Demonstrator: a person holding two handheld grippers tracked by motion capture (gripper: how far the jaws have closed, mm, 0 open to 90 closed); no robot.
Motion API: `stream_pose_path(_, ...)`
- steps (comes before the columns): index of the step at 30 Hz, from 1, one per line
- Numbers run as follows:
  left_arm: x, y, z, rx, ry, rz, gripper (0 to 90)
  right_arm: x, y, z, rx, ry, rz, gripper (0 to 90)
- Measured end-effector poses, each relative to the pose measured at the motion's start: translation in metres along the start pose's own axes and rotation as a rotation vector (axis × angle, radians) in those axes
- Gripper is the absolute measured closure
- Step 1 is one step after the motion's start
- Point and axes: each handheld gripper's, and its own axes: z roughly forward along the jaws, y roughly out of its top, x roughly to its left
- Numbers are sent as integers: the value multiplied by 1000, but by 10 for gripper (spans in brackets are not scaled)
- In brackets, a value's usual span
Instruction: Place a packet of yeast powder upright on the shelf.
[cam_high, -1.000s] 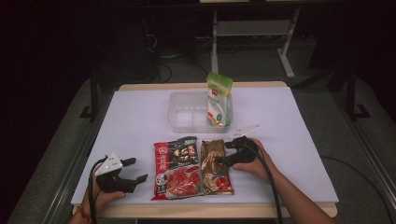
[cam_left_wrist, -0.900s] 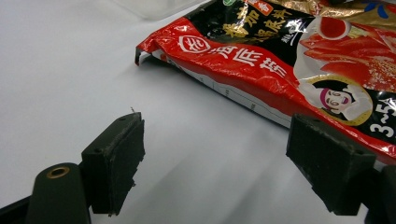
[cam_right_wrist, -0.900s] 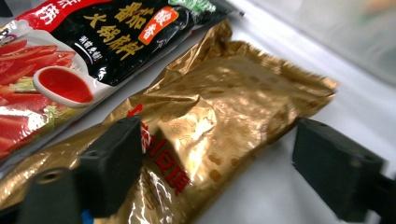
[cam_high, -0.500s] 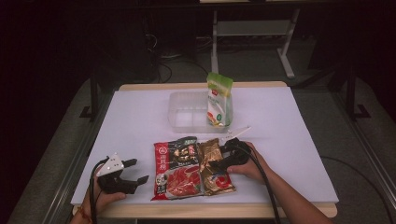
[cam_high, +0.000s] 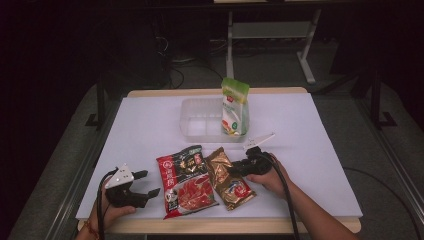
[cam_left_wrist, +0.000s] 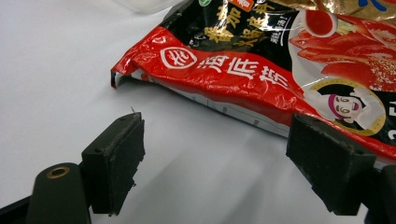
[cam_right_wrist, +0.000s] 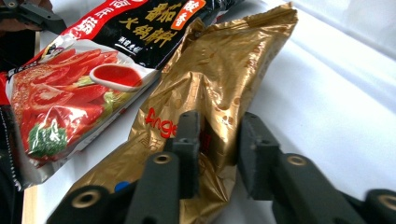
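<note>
Here, white table (cam_high: 150, 125), dark room

My right gripper (cam_high: 239, 167) pinches the gold pouch (cam_high: 227, 177), which lies just right of the tomato packet (cam_high: 186, 181). Behind them, an upright pouch (cam_high: 234, 107) stands in the tray (cam_high: 195, 120).

Gold foil pouch (cam_high: 229, 177), crinkled, lying flat near the table's front edge; its edge puckered upward (cam_right_wrist: 219, 93); long axis running eleven to five o'clock.
</note>
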Motion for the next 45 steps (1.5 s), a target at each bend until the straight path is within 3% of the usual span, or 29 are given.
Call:
stream_pose_path(6, -1, 4, 2, -14, -22, -21, 192, 3, 0, -11, -30, -14, -24, 884)
stream_pose_path(9, -4, 12, 6, -2, -21, -20, 201, 2, 0, -12, -27, -22, -27, 898)
stream_pose_path(13, -13, 30, 16, 10, -69, -20, 218, 3, 0, -13, -24, -33, -42, 898)
stream_pose_path(19, -32, 52, 43, 50, -140, 13, 233, 7, 0, -20, -22, -67, -82, 900)
stream_pose_path(26, -47, 83, 82, 77, -207, 16, 236, 8, -8, -41, -51, -71, -77, 900)
stream_pose_path(29, -49, 96, 101, 101, -209, 8, 241, 3, -11, -43, -53, -88, -56, 896)
stream_pose_path(32, -50, 109, 113, 132, -178, 0, 260, -2, -10, -41, -60, -105, -41, 828)
stream_pose_path(34, -49, 116, 115, 116, -208, -50, 261, -3, -9, -38, -57, -109, -52, 811)
stream_pose_path(37, -53, 121, 126, 149, -233, -59, 261, -2, -6, -32, -47, -118, -60, 743)
stream_pose_path(40, -58, 123, 136, 203, -203, -34, 261, 1, -4, -26, -40, -122, -73, 696)
stream_pose_path(44, -58, 127, 144, 222, -193, -79, 264, 3, -1, -20, -27, -123, -84, 648)
stream_pose_path(45, -58, 129, 146, 222, -157, -80, 264, 3, -1, -20, -21, -124, -85, 634)
